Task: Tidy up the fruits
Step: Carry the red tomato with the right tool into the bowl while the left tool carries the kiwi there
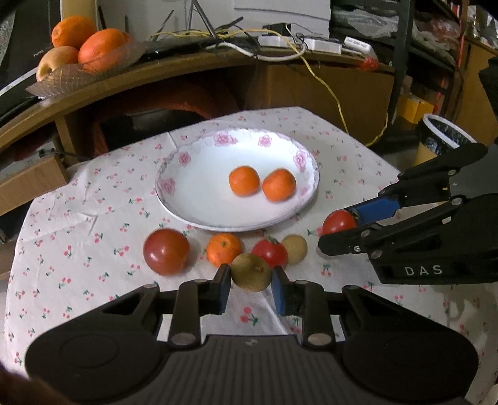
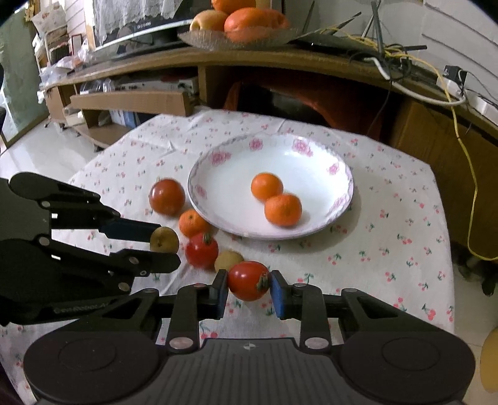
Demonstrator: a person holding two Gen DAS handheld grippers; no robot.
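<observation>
A white floral plate (image 1: pixel 186 199) (image 2: pixel 224 215) holds two tangerines (image 1: pixel 244 180) (image 1: pixel 278 185) (image 2: pixel 267 187) (image 2: pixel 282 209). My left gripper (image 1: pixel 251 280) (image 2: pixel 162 246) is shut on a brown-green kiwi-like fruit (image 1: pixel 251 271) (image 2: pixel 164 239) near the plate's front. My right gripper (image 2: pixel 248 286) (image 1: pixel 337 229) is shut on a small tomato (image 2: pixel 248 280) (image 1: pixel 338 221). On the cloth lie a large tomato (image 1: pixel 166 250) (image 2: pixel 167 197), a tangerine (image 1: pixel 223 249) (image 2: pixel 193 222), another tomato (image 1: pixel 270 253) (image 2: pixel 201 250) and a pale round fruit (image 1: pixel 295 244) (image 2: pixel 227 260).
The table wears a cherry-print cloth (image 1: pixel 77 264) (image 2: pixel 389 249). Behind it a wooden desk (image 1: pixel 174 67) (image 2: pixel 280 59) carries a glass dish of oranges (image 1: pixel 84 46) (image 2: pixel 239 28) and cables. A bin (image 1: pixel 442 134) stands at the right.
</observation>
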